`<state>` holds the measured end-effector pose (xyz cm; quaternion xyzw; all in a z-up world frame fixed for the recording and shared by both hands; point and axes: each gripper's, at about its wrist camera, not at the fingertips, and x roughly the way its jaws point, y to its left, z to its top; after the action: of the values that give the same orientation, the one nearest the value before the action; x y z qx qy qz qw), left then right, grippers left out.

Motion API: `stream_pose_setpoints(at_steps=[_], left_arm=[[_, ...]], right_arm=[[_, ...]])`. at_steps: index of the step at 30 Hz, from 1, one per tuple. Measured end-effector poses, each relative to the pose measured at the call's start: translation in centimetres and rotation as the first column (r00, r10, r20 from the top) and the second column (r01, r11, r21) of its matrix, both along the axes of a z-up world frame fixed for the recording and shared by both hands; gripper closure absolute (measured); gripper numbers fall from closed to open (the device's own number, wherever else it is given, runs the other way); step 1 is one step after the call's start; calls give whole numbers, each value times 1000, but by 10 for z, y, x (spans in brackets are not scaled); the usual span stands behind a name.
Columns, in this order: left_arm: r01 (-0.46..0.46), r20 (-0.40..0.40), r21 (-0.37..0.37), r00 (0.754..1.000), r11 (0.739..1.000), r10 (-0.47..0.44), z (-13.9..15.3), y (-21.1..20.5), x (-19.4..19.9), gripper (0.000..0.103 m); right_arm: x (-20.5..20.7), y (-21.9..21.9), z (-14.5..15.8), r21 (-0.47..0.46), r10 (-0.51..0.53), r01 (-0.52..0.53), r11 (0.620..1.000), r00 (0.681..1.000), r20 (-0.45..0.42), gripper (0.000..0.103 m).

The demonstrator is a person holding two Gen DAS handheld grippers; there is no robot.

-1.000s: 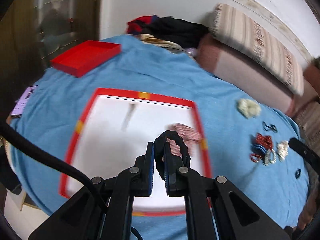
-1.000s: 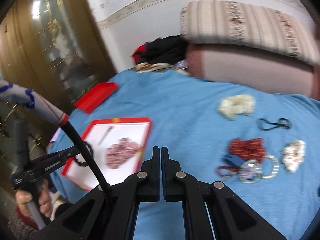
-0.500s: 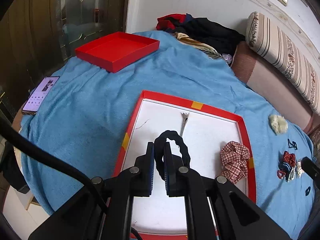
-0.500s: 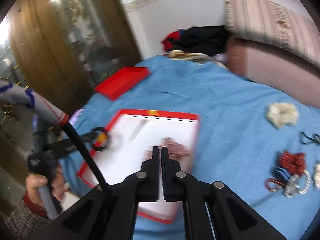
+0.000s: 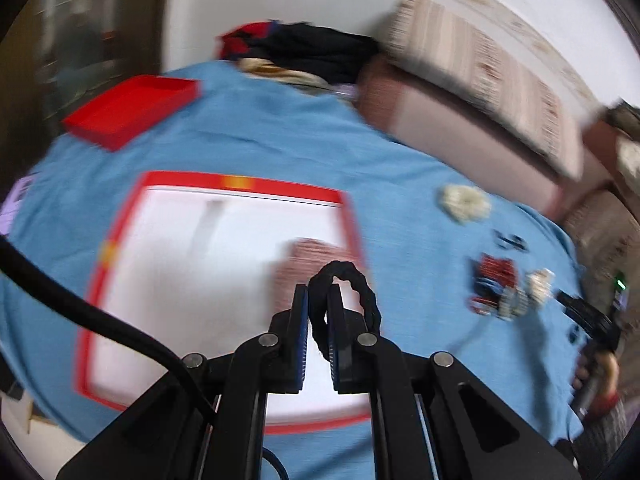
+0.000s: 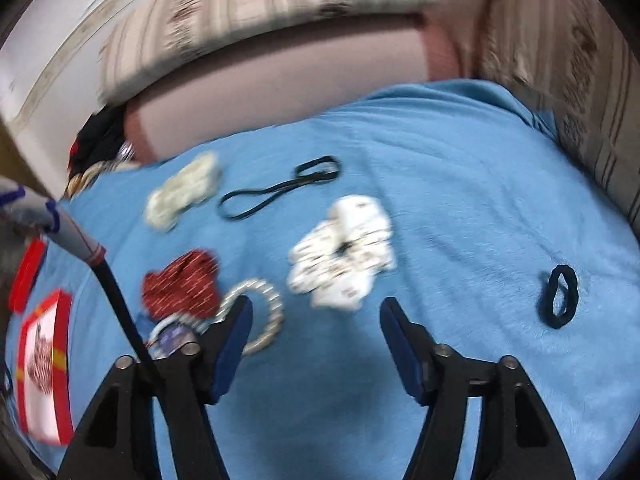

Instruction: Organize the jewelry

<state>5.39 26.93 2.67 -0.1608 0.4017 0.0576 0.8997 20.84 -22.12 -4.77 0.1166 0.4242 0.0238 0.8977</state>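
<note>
A black hair tie [image 5: 352, 292] is pinched between the closed jaws of the left gripper [image 5: 319, 322], its loop standing up and curling to the right of them, and it is held over the near right part of the red-rimmed white tray [image 5: 120, 232] on the blue bed cover [image 5: 280, 140]. A checked scrunchie [image 5: 308, 256] already lies in that tray just beyond the loop, so the drop is judged to be straight down or slightly left. The right gripper [image 6: 316, 324] is seen with its jaws opening and nothing between them. The white scrunchie [image 6: 344, 252] lies directly ahead of the gap, just beyond the tips, with its longer side across the jaws' line. A bead bracelet [image 6: 266, 312] touches the left jaw's side; a red scrunchie [image 6: 180, 284] lies farther left
</note>
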Motion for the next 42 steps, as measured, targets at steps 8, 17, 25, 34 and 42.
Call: stream_pose_setpoints(at_steps=[8, 17, 25, 34, 42], left_arm=[[206, -102, -57, 972, 977, -211, -52, -121, 71, 95], [188, -201, -91, 958, 978, -203, -107, -135, 105, 62], [202, -225, -29, 953, 979, -203, -111, -143, 111, 96], [159, -140, -44, 977, 986, -164, -60, -124, 78, 96], [56, -33, 8, 998, 998, -56, -4, -55, 29, 96]], right_arm=[[21, -4, -15, -2, 22, -22, 1000, 1000, -11, 29], [40, -12, -30, 16, 13, -13, 1000, 1000, -25, 28], [52, 0, -37, -43, 43, -45, 998, 998, -49, 88], [3, 19, 36, -55, 101, -96, 994, 990, 95, 92], [-35, 104, 82, -33, 304, -303, 953, 941, 151, 92]])
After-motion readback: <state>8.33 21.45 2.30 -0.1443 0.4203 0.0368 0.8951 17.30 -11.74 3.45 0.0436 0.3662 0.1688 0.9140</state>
